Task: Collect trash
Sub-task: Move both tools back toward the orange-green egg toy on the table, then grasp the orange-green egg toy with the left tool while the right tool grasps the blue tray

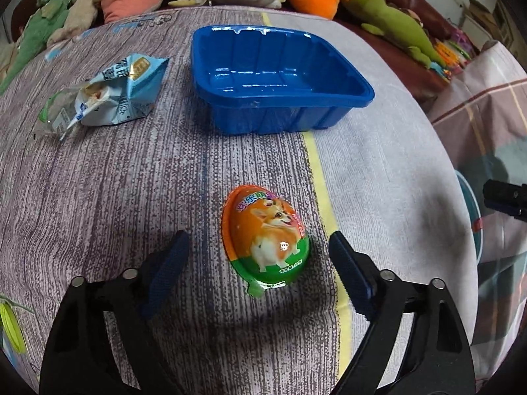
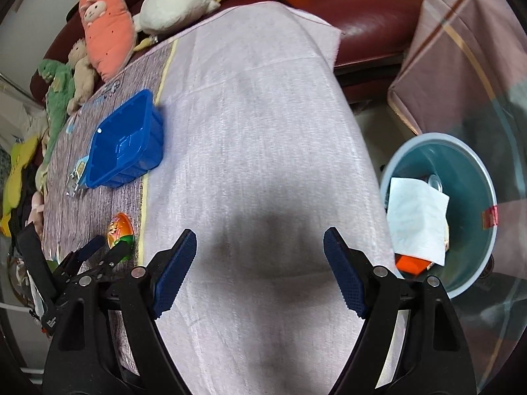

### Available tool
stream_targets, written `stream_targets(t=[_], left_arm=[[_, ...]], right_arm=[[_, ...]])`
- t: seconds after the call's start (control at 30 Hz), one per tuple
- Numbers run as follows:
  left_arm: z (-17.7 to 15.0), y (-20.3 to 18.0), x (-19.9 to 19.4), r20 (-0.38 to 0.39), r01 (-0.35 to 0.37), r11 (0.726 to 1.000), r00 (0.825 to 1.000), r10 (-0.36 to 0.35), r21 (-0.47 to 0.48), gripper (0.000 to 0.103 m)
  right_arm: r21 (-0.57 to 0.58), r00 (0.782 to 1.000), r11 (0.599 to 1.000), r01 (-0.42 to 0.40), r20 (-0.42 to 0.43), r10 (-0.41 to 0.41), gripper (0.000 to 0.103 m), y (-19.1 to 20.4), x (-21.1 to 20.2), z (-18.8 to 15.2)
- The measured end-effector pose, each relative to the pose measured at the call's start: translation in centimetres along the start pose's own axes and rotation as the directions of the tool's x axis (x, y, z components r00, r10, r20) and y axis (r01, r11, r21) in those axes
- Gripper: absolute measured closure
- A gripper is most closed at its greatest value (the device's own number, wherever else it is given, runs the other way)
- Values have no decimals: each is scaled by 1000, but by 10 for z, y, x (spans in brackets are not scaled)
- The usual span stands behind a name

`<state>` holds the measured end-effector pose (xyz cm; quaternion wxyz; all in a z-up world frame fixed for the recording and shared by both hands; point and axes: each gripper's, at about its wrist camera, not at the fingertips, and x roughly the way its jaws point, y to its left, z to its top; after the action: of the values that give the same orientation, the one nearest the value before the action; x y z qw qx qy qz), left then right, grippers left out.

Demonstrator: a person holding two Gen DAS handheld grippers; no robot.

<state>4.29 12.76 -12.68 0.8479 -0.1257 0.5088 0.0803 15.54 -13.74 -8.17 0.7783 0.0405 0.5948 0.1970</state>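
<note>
The left gripper (image 1: 257,247) has its jaws spread around the orange-and-green plastic egg-shaped toy pack (image 1: 266,235), the right gripper (image 2: 260,263) is spread over bare cloth, and the crumpled pale-blue snack wrapper (image 1: 112,97) and blue plastic tray (image 1: 280,79) beyond the jaws are still uncollected, while the teal round bin (image 2: 474,230) already holds some trash.

You've got a tabletop (image 1: 98,197) under a cloth: purple-grey streaked on the left, pale lilac on the right, w/ a thin yellow stripe (image 1: 316,164) between. On the streaked part sits a blue plastic tray (image 1: 280,75), empty, upright. Left of it, apart, lies a crumpled light-blue wrapper (image 1: 108,95). Nearer you, just left of the stripe, an orange-green egg-shaped pack (image 1: 266,237) w/ a dog print. In the right wrist view the pale part (image 2: 263,131) is bare cloth.
</note>
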Motion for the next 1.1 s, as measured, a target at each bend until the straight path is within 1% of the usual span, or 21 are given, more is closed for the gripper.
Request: stream_targets(t=[0.03,0.13,0.2,0.27,0.37,0.47,0.57,0.73,0.9,1.03,1.07,1.1], left_arm=[[0,-1,1,5,-8,1000,1000,8,7,20],[1,-2,1,20,-18,1000,1000,17,26,30],[1,0,-1,35,-35,999,999,34,21,49],[2,5,-2,34,-10,1000,999,10,3,49],[5,13,-4,40,2,1000,999,-1,-15,49],[6,22,-7,42,32,999,999,-30,-40,49],[9,34,-14,51,74,995,996,-70,-72,49],[15,54,-20,63,120,986,992,-114,-115,49],[21,68,-24,71,140,981,989,-132,-136,49],[25,73,-22,64,141,980,989,-133,-144,49],[26,74,-21,63,139,980,989,-131,-145,49],[27,74,-20,61,138,980,990,-130,-146,49]], right_arm=[[-3,1000,1000,-1,-3,1,27,3,1,1],[-15,1000,1000,1,-9,-1,27,11,5,5],[-25,1000,1000,4,-13,-4,27,17,8,7],[-33,1000,999,5,-16,-5,27,22,10,8],[-57,1000,998,11,-23,-13,27,35,16,12],[-78,1000,997,16,-26,-18,27,46,21,19],[-101,1000,995,6,-28,-8,27,62,25,30],[-144,999,989,-20,-28,17,27,89,35,50],[-197,1000,980,-25,-13,23,27,120,54,76],[-246,999,968,-38,-23,33,28,143,74,90],[-255,999,966,-37,-26,32,31,148,79,92],[-260,999,965,-39,-35,31,37,152,86,95]])
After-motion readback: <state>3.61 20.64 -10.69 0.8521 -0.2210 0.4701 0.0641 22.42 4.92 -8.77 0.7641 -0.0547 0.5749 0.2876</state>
